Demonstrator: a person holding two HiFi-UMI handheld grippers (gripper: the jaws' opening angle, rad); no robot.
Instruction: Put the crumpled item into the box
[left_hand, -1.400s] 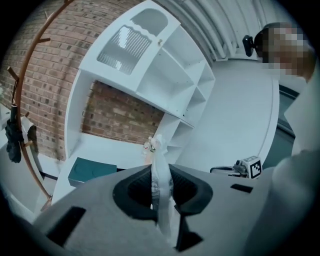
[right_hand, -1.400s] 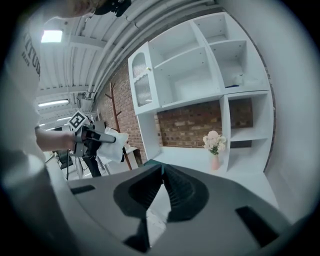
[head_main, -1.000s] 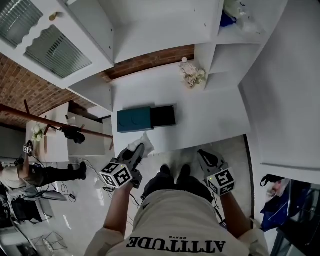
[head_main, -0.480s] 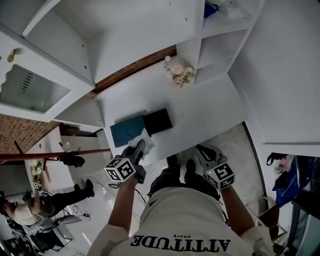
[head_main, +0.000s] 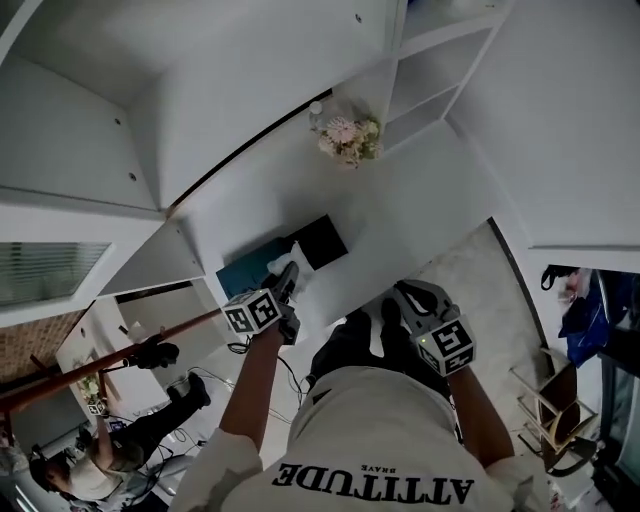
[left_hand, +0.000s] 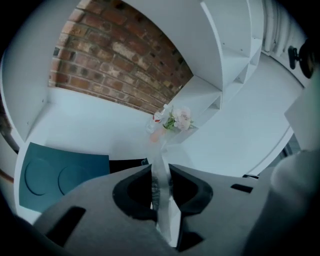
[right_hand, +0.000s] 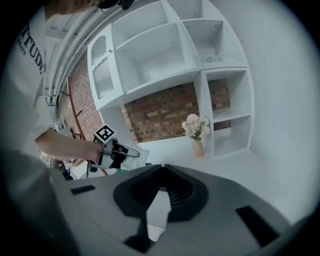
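We pinch the white crumpled item (left_hand: 161, 192) in our left hand-held gripper (head_main: 289, 272), left of centre, at the near edge of the box (head_main: 322, 240) on the worktop (head_main: 410, 210). Our right hand-held gripper (head_main: 402, 296) is closed and empty.

I log one white worktop (head_main: 410, 215): teal box (head_main: 248, 272) at 8 o'clock, flower vase (head_main: 347, 140) at 12.

Box (head_main: 322, 240): black, teal lid (head_main: 250, 272) alongside, on counter (head_main: 420, 215). Left gripper (head_main: 289, 272) with white crumpled item (head_main: 300, 260) at box's near edge. Flowers (head_main: 346, 138) beyond box. Right gripper (head_main: 406, 293) right of box.
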